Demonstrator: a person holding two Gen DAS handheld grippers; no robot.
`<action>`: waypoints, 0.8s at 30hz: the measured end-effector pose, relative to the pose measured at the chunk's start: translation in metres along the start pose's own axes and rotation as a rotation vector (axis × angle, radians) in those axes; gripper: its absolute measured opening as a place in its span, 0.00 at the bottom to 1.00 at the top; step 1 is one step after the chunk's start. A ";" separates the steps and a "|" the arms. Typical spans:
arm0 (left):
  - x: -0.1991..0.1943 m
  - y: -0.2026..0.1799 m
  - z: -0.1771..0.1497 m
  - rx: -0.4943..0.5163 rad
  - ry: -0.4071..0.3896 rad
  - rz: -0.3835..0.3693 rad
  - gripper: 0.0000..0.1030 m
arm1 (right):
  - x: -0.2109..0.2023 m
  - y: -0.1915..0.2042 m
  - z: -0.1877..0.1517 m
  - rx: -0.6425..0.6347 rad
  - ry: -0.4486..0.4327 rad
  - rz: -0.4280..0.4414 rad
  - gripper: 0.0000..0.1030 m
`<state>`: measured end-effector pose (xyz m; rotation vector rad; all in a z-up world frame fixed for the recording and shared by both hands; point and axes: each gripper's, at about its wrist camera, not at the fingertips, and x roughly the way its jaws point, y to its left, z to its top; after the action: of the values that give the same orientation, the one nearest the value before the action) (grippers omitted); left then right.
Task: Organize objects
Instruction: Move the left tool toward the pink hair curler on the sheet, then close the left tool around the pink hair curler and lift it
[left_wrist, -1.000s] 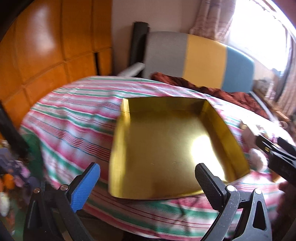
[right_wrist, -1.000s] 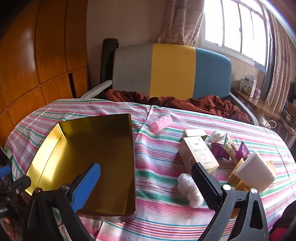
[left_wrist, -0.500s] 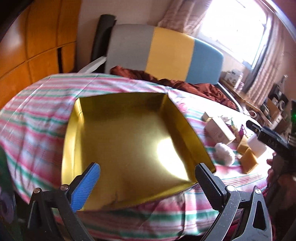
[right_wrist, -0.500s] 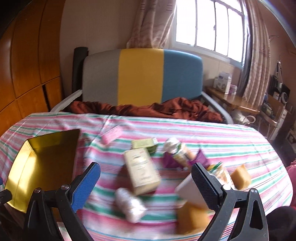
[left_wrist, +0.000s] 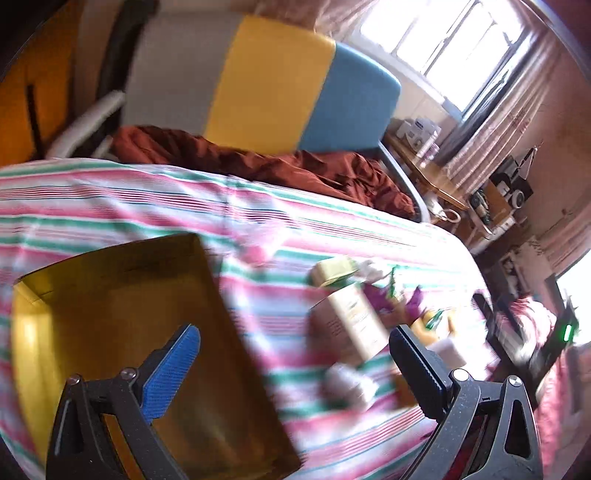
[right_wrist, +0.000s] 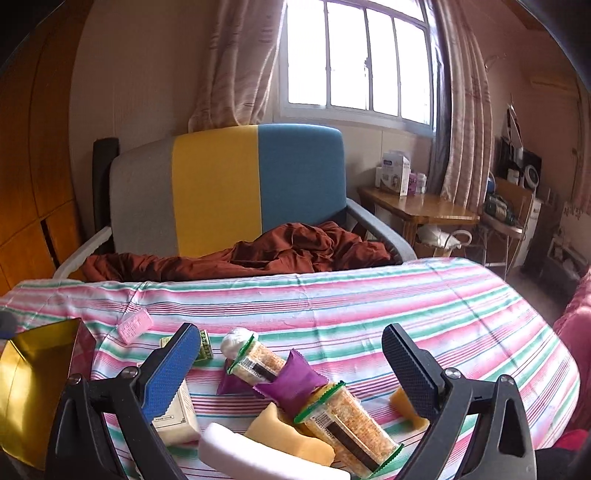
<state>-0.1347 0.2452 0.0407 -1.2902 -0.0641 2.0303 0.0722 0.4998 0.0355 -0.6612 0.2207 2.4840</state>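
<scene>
A striped tablecloth (right_wrist: 369, 295) in pink, green and white is covering the table, and a grey, yellow and blue chair (right_wrist: 229, 184) with a rumpled rust-brown blanket (right_wrist: 258, 254) is standing at its far side. A window (right_wrist: 354, 55) with pale curtains is lighting the room from behind, and a wooden side table (right_wrist: 417, 210) is sitting at far right.

The items to sort are lying in a loose cluster on the cloth in the right wrist view — two clear tubes of orange granules with green-edged seals (right_wrist: 255, 362) (right_wrist: 347, 421), crinkled purple wrappers (right_wrist: 295, 380) between them, soft yellow sponge pieces (right_wrist: 284, 432), a white foam block (right_wrist: 243, 454) nearest the camera, a cream carton (right_wrist: 177, 417) partly hidden behind the blue pad, a small green-patterned box (right_wrist: 205, 345) and a pink packet (right_wrist: 135, 326) farther left. The shiny gold tray (right_wrist: 33, 376) is sitting at the left edge, apart from the cluster.

The right gripper (right_wrist: 291, 365) is hovering low over the cluster, fingers spread wide and holding nothing. The left gripper (left_wrist: 295, 358) is hanging over the near right wall of the gold tray (left_wrist: 92, 302) — also spread wide and empty — with the blurred carton (left_wrist: 354, 317) lying ahead of it.
</scene>
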 end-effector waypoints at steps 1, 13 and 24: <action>0.011 -0.004 0.011 -0.020 0.021 0.003 1.00 | 0.005 -0.004 -0.002 0.021 0.022 0.009 0.98; 0.161 0.020 0.079 -0.407 0.251 0.093 1.00 | 0.005 -0.040 -0.001 0.204 0.077 0.145 0.98; 0.203 0.042 0.088 -0.547 0.288 0.185 0.98 | 0.000 -0.050 0.003 0.260 0.070 0.200 0.98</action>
<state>-0.2769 0.3619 -0.0885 -1.9802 -0.4022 2.0297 0.0991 0.5426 0.0374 -0.6421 0.6533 2.5594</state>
